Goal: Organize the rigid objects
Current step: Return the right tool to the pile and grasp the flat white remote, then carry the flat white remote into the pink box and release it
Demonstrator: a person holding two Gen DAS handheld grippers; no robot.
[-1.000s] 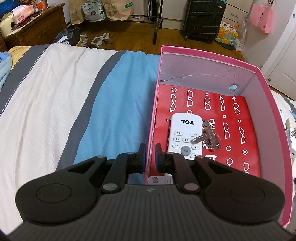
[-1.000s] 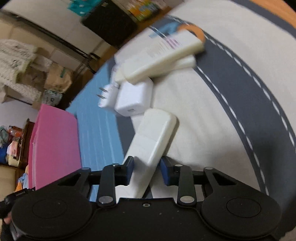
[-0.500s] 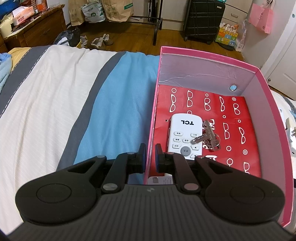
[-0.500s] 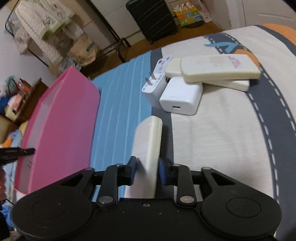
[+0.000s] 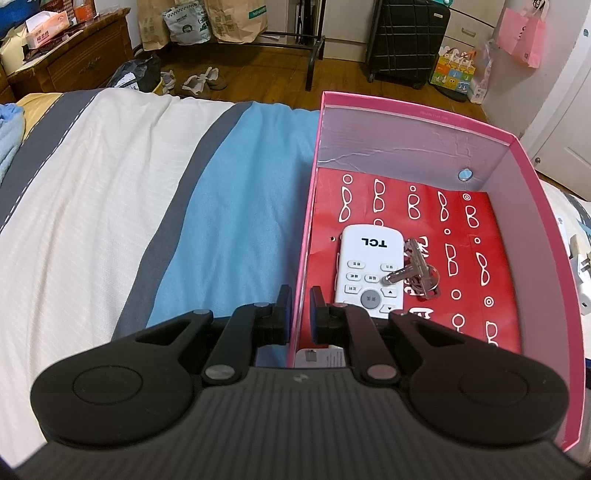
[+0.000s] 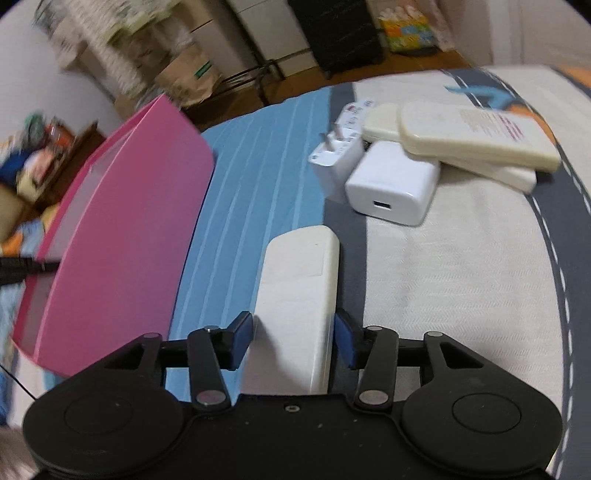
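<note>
My left gripper (image 5: 298, 306) is shut on the left wall of the pink box (image 5: 308, 236), one finger on each side of it. Inside the box lie a white TCL remote (image 5: 369, 269) and a bunch of keys (image 5: 419, 271) on red patterned paper. My right gripper (image 6: 293, 334) is shut on a white remote (image 6: 299, 291), held face down above the bed. The pink box (image 6: 118, 236) stands to its left in the right wrist view.
On the striped bedspread (image 6: 461, 277) lie two white chargers (image 6: 393, 186) and two cream remotes (image 6: 476, 136), stacked at the far right. A black suitcase (image 5: 406, 37), paper bags (image 5: 236, 18) and a wooden dresser (image 5: 70, 55) stand beyond the bed.
My right gripper has lifted and swung with the white remote, and the pink box has come closer on its left. The left gripper has not moved.
</note>
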